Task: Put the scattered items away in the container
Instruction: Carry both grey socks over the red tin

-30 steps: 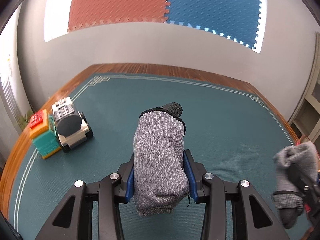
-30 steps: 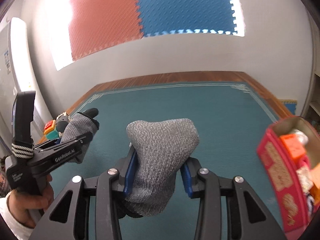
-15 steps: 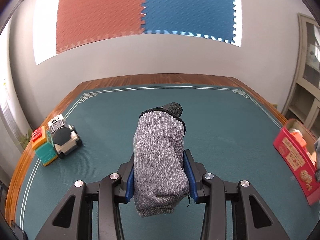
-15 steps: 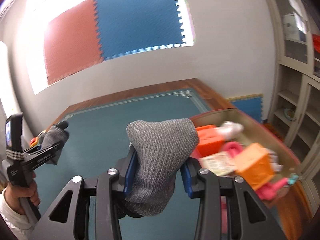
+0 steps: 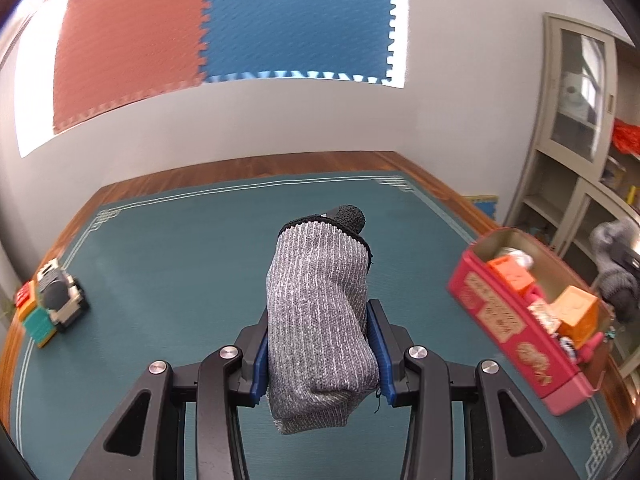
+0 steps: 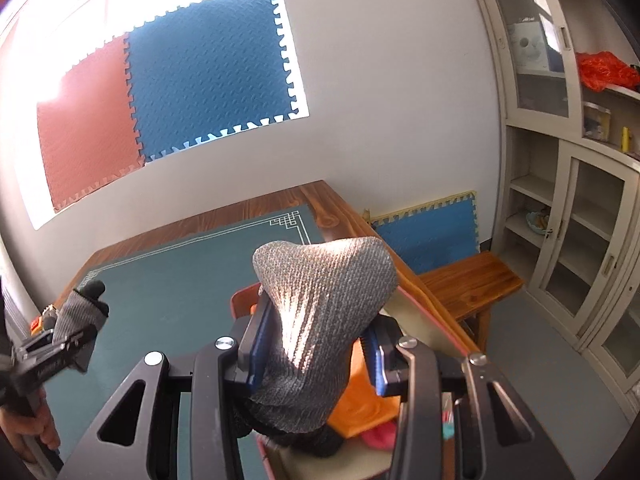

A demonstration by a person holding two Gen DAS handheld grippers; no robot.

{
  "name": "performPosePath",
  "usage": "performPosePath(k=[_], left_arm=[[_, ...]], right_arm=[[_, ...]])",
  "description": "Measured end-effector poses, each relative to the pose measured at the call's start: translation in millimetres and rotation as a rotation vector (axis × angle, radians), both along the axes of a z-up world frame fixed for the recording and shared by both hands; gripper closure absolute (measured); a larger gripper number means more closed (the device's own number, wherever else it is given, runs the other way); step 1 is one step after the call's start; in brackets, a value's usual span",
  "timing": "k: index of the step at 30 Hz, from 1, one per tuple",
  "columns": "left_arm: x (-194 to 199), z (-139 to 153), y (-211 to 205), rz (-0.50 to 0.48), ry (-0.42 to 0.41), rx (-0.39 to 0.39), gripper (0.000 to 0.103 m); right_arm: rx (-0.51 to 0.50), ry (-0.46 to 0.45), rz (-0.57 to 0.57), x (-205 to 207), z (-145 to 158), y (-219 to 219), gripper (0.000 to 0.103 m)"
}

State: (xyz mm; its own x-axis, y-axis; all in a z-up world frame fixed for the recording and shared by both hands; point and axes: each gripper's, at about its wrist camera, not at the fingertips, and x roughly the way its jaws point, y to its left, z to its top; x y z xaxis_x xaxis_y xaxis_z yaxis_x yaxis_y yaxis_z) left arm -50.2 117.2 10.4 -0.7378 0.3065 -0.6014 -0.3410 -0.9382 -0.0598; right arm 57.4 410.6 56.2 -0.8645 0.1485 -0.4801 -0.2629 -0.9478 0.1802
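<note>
My left gripper (image 5: 320, 340) is shut on a grey knitted glove (image 5: 320, 320) with a black fingertip, held above the green mat. My right gripper (image 6: 316, 344) is shut on a second grey glove (image 6: 320, 312) and hangs right over the red container (image 6: 244, 300), whose orange block (image 6: 364, 404) and pink items show beneath it. In the left wrist view the red container (image 5: 504, 320) stands at the right of the mat, holding orange blocks, with the right gripper's glove (image 5: 612, 264) above its far side. The left gripper also shows in the right wrist view (image 6: 76, 320).
A toy truck with colourful blocks (image 5: 52, 304) sits at the mat's left edge. The green mat (image 5: 200, 260) covers a wooden table (image 6: 328, 212). A wooden bench (image 6: 472, 276) and cream cabinets (image 6: 568, 200) stand to the right of the table.
Both grippers swung to the right with their gloves. The right gripper went from beside the red container to directly above it. The container came into the left wrist view.
</note>
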Motion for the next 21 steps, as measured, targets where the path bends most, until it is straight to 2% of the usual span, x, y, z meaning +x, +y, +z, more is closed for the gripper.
performPosePath(k=[8, 12, 16, 21], left_arm=[[11.8, 7.0, 32.3, -0.045, -0.005, -0.004, 0.06], [13.2, 7.5, 42.3, -0.055, -0.01, -0.012, 0.06], [13.1, 7.7, 53.8, -0.076, -0.025, -0.008, 0.06], [16.1, 6.7, 73.3, -0.111, -0.031, -0.011, 0.06]], right_arm=[[-0.003, -0.029, 0.022, -39.4, -7.8, 22.0, 0.059], [-0.025, -0.069, 0.057, -60.9, -13.9, 33.3, 0.05], [-0.051, -0.073, 0.061, -59.1, -19.2, 42.4, 0.039], [-0.1, -0.072, 0.052, -45.3, -30.8, 56.5, 0.037]])
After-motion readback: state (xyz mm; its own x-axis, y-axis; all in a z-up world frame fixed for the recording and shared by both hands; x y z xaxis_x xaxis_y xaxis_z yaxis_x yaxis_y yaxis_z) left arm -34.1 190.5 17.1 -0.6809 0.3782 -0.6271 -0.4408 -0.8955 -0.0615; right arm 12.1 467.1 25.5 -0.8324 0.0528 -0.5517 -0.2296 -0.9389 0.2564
